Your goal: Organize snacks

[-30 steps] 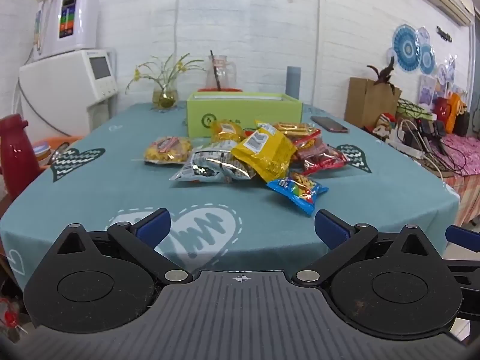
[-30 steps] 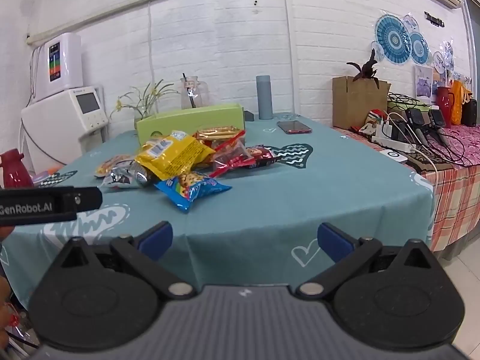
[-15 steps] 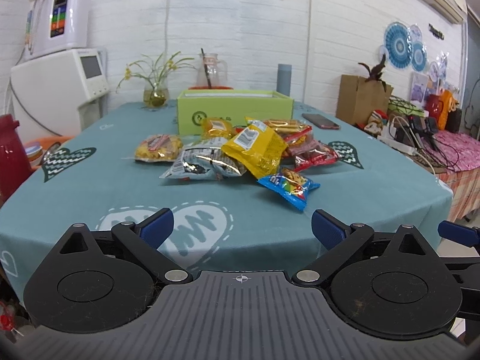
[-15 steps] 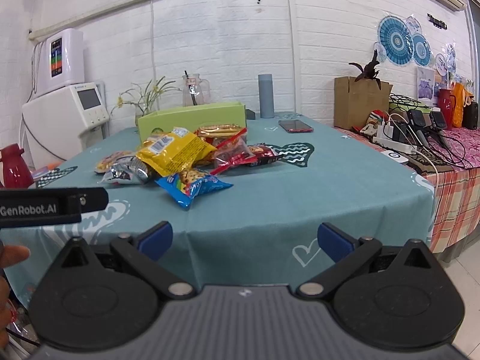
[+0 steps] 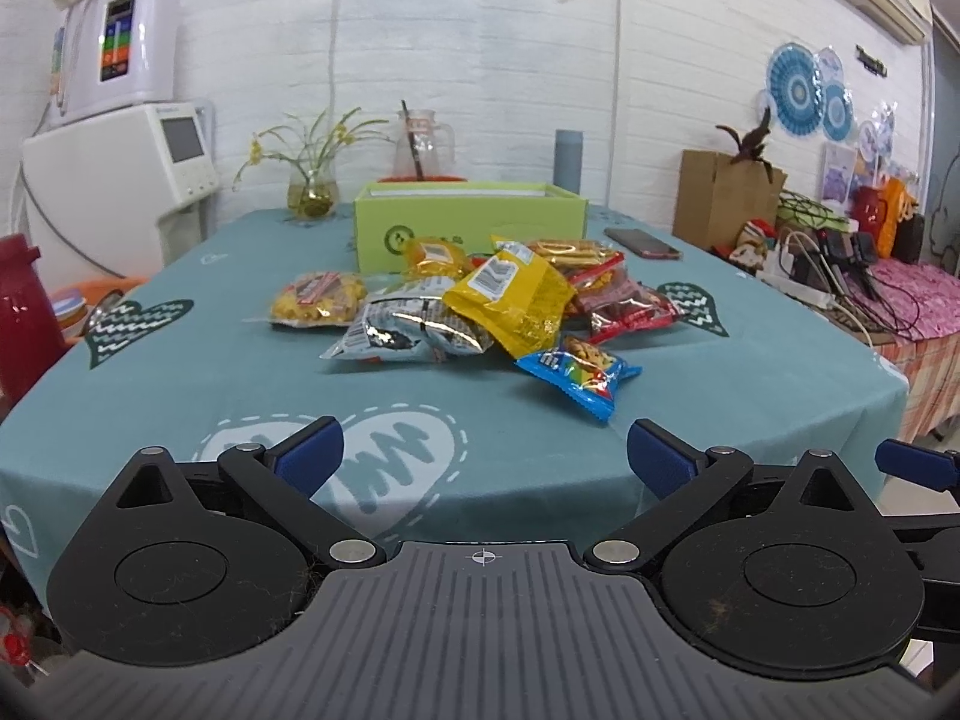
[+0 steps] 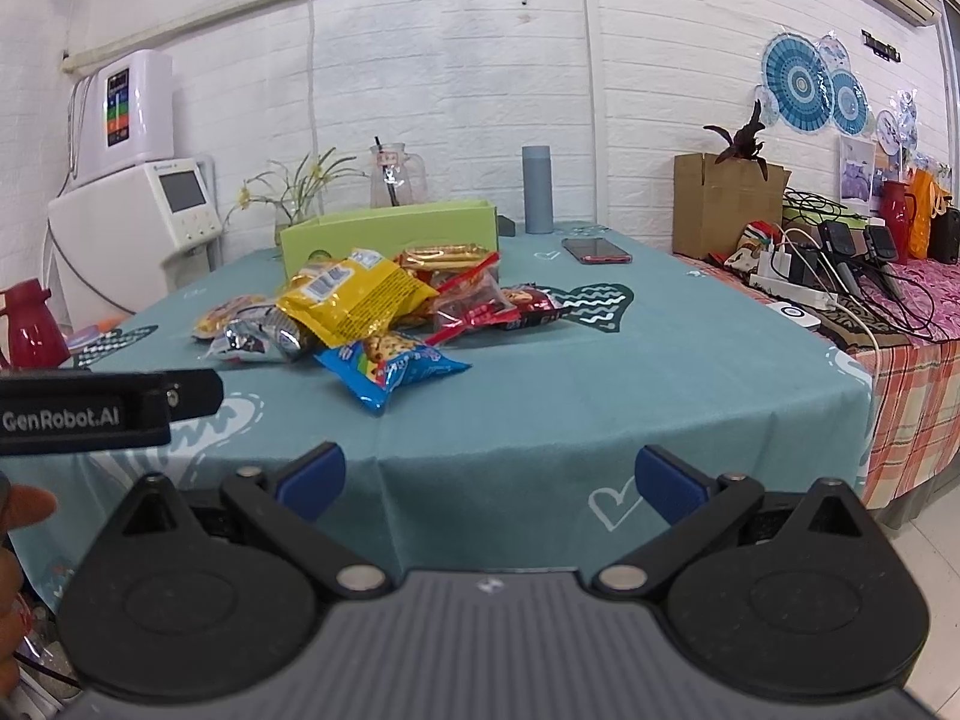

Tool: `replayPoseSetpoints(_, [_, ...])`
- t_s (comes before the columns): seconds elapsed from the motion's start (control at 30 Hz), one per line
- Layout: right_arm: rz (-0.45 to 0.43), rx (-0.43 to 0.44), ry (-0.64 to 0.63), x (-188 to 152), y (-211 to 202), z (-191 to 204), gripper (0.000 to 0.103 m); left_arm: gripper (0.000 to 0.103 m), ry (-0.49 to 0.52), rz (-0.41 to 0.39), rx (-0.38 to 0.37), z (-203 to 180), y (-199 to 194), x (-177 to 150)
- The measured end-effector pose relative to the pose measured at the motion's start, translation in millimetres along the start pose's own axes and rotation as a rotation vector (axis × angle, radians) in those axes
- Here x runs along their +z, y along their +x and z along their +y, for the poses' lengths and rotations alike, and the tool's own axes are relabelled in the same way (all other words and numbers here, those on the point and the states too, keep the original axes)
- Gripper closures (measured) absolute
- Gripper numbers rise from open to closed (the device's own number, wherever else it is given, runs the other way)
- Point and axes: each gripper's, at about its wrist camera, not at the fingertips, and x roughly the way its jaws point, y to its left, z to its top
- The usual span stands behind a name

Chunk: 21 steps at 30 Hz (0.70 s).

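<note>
A pile of snack packets lies mid-table on the teal cloth [image 5: 180, 384]: a yellow bag [image 5: 510, 300] [image 6: 354, 300], a silver bag [image 5: 408, 333], a blue packet [image 5: 579, 372] [image 6: 393, 369], red packets [image 5: 630, 312] [image 6: 480, 306] and a small yellow packet [image 5: 318, 299]. An open green box [image 5: 468, 228] [image 6: 390, 237] stands behind the pile. My left gripper [image 5: 483, 459] is open and empty above the table's near edge. My right gripper [image 6: 489, 474] is open and empty, just off the near edge. The left gripper's side [image 6: 108, 411] shows in the right wrist view.
A phone [image 6: 597, 250], a grey flask [image 6: 536, 189], a glass jug [image 5: 423, 147] and a flower vase [image 5: 312, 192] stand at the back. A red jug [image 5: 24, 312] and white appliances [image 5: 120, 180] are left. A cluttered side table [image 6: 870, 300] with cables is right.
Both grippers have drifted slightly towards the table; the snack pile looks a little nearer. Both stay open and empty. Nothing on the table has moved.
</note>
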Motion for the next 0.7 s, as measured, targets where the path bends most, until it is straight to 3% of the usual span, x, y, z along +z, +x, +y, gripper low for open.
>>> replayPoseSetpoints(0.7, [0.006, 0.006, -0.028, -0.4, 1.1, 4.3, 0.0, 0.012, 0.003, 0.01, 0.0, -1.5, 1.5, -0.8])
